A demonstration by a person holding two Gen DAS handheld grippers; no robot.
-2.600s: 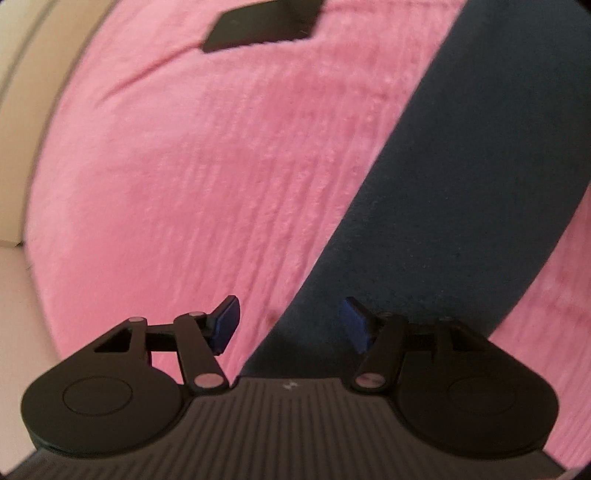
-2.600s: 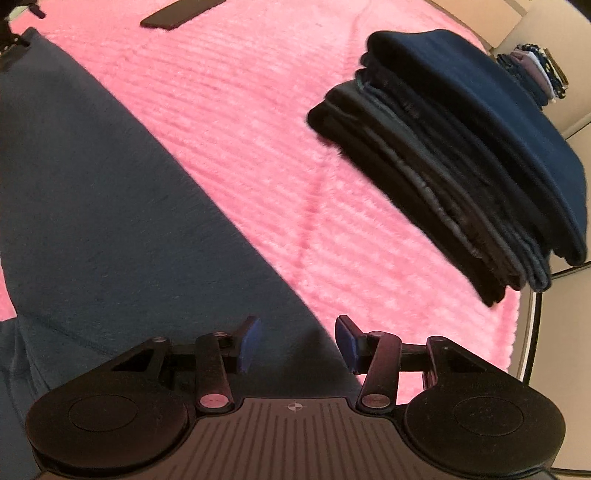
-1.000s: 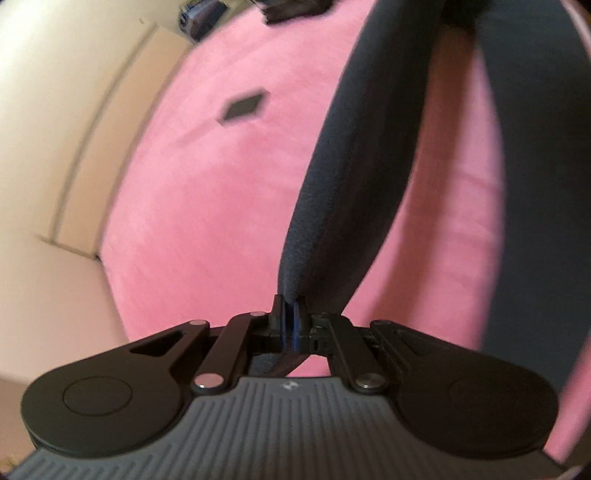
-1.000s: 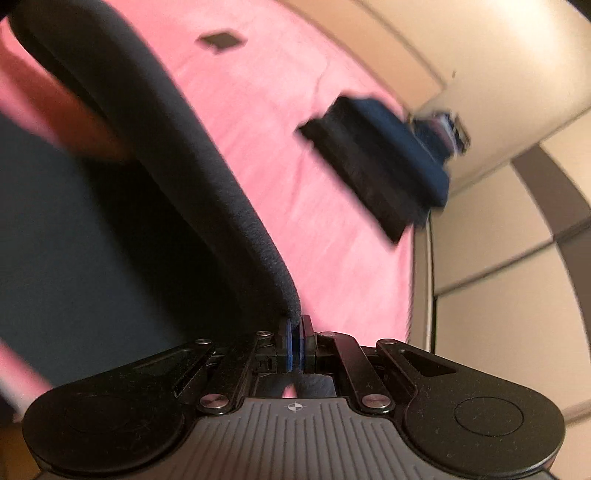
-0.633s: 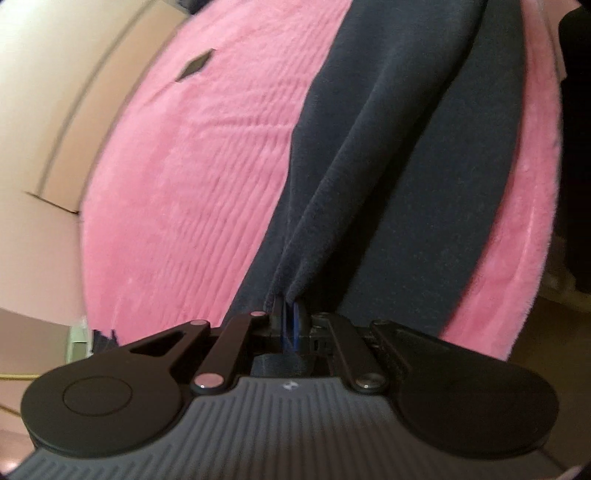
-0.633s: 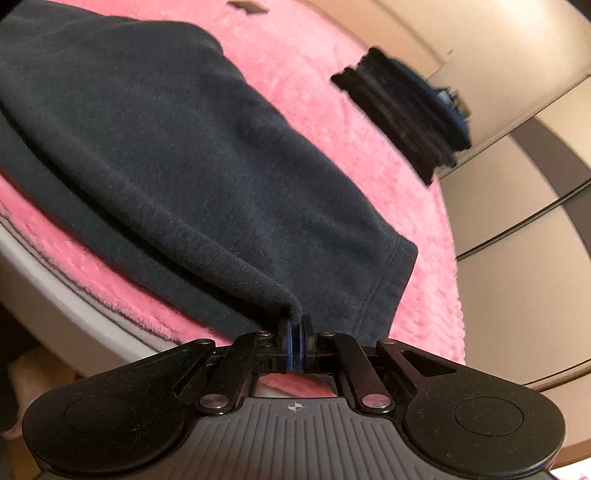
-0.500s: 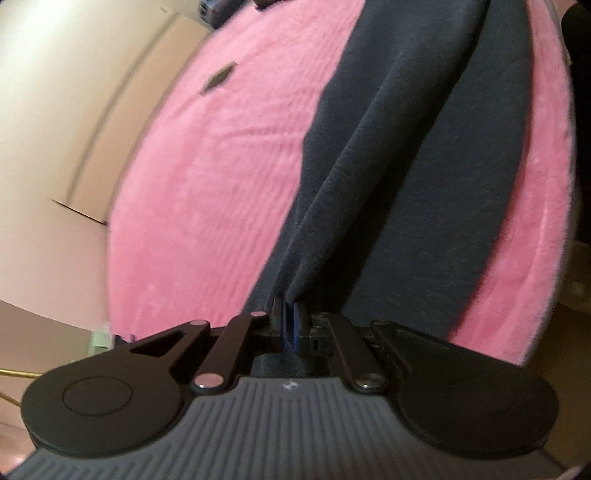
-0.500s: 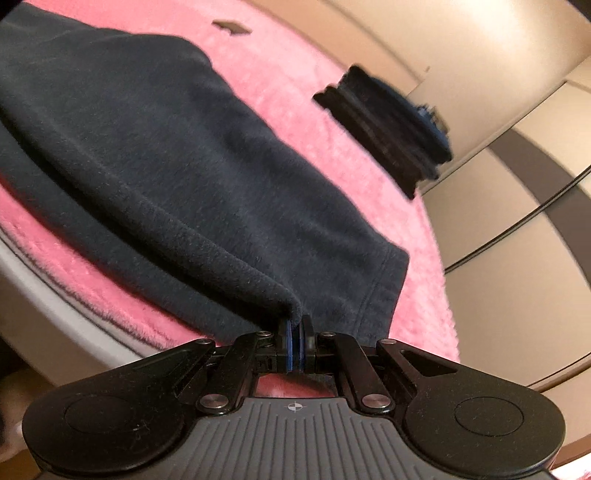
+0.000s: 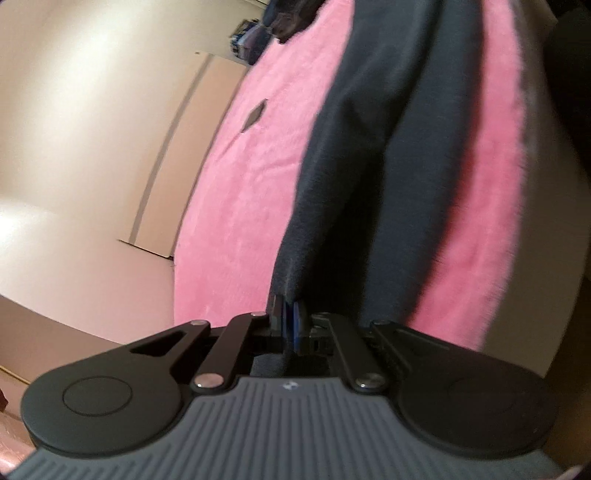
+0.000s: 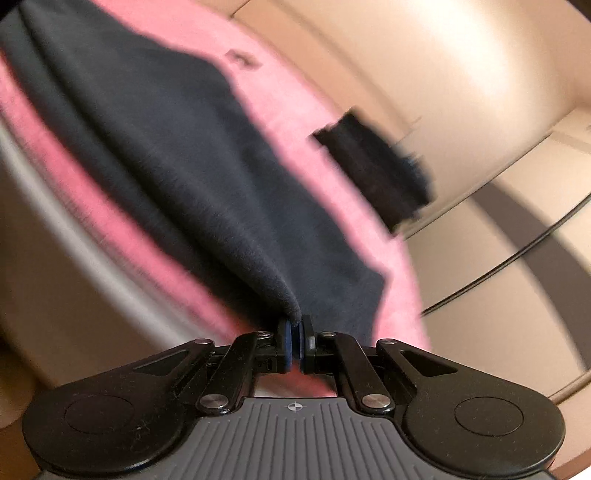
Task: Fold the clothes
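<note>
A dark navy fleece garment (image 9: pixel 373 155) lies stretched over a pink plush cover (image 9: pixel 251 177). My left gripper (image 9: pixel 287 320) is shut on a pinched edge of the garment at the cover's near side. My right gripper (image 10: pixel 294 345) is shut on another edge of the same garment (image 10: pixel 177 155), which runs away from it across the pink cover (image 10: pixel 317 122). Both held edges rise off the cover toward the fingers. The frames are blurred.
A stack of folded dark clothes (image 10: pixel 373 166) sits on the pink cover's far right end. A small dark flat object (image 9: pixel 255 116) lies on the cover. More clothes (image 9: pixel 266 26) are piled far back. Beige walls and floor surround the cover's edges.
Both grippers closed on the garment's edges, lifted them and carried them over toward the near edge. In the last half second both pulled further back, stretching the cloth.
</note>
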